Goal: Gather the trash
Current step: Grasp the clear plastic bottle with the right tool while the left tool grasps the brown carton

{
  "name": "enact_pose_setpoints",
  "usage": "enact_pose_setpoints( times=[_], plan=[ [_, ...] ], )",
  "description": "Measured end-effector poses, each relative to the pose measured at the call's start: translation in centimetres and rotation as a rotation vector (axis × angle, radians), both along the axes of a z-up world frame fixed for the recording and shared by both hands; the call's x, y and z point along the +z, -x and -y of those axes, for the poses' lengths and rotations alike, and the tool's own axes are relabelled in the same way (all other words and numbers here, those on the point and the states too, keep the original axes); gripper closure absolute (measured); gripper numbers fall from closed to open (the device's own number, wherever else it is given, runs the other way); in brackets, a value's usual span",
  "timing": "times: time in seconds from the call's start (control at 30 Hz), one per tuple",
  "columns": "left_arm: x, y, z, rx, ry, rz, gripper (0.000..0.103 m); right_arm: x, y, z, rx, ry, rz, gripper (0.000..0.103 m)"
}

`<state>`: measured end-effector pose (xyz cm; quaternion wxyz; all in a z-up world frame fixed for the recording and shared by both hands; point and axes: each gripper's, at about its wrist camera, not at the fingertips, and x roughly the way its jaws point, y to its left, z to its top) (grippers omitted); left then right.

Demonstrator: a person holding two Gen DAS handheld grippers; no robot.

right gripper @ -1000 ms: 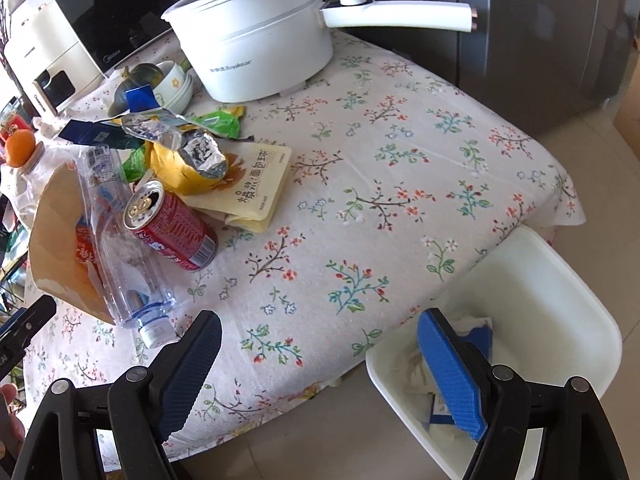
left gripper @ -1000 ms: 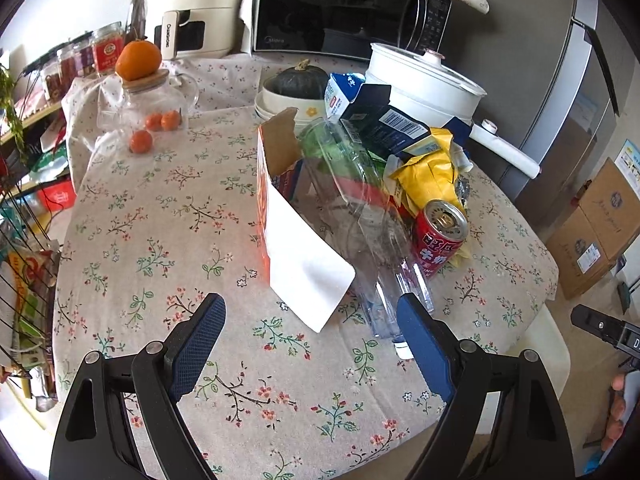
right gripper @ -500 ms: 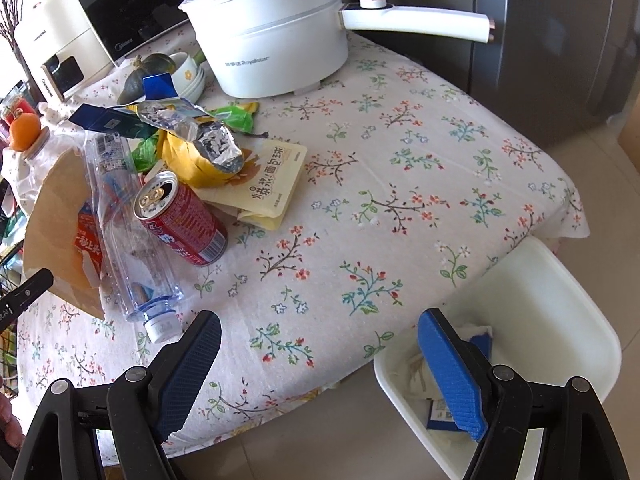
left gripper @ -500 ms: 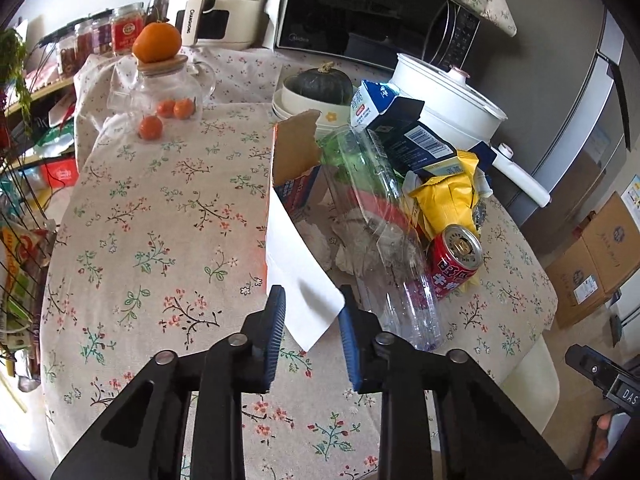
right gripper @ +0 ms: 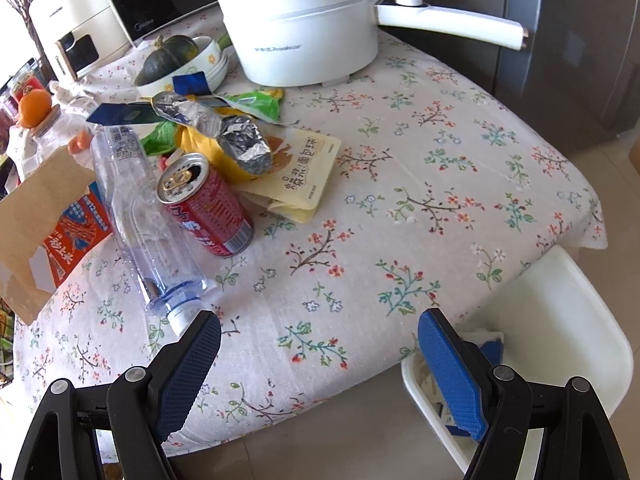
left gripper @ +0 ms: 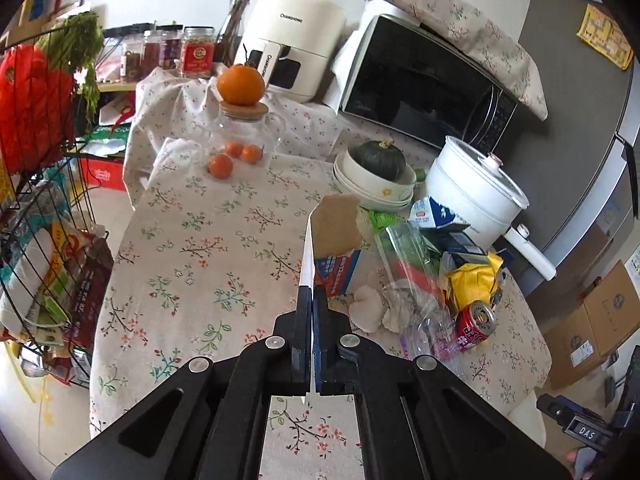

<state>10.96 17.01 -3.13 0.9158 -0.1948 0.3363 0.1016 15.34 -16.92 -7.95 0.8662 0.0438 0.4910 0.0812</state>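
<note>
1. Pinching the white flap of the cardboard box (left gripper: 335,236), the left gripper (left gripper: 311,300) holds it edge-on, long axis running away from the camera.
2. Right gripper (right gripper: 318,340) gapes wide above the table edge (right gripper: 360,368), empty.
3. Box stands beside the plastic bottle (right gripper: 136,216).

In the right wrist view, bare floral tablecloth (right gripper: 400,208) fills the centre and right of the frame, giving open passage. The left side is crowded: a clear plastic bottle (right gripper: 140,216) lying flat, a red drink can (right gripper: 208,208) touching it, and a torn cardboard box (right gripper: 36,224) at the left edge. A white lidded pot (right gripper: 304,28) blocks the top centre. A white plastic bin (right gripper: 560,320) occupies the lower right, below the table edge.
</note>
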Motion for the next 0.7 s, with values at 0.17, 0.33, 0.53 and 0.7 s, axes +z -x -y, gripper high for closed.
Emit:
enact_pose_setpoints(
  times=[0.17, 0.33, 0.53, 0.7],
  plan=[
    [1.3, 2.1, -2.3, 0.018, -0.001, 0.046, 0.103, -0.6, -0.6, -3.7, 0.089, -0.011, 0.008, 0.018],
    [2.2, 4.0, -4.3, 0.029, -0.013, 0.078, 0.103, -1.2, -1.5, -8.7, 0.215, -0.021, 0.007, 0.018],
    [2.1, 5.3, -7.0, 0.051, 0.005, 0.076, 0.103, -2.7, -2.6, -15.3, 0.38, 0.085, 0.014, 0.021],
    [1.7, 5.6, -8.4, 0.059, 0.04, 0.071, 0.103, -5.4, -4.3, -17.8, 0.368, 0.247, 0.012, 0.022]
  ],
)
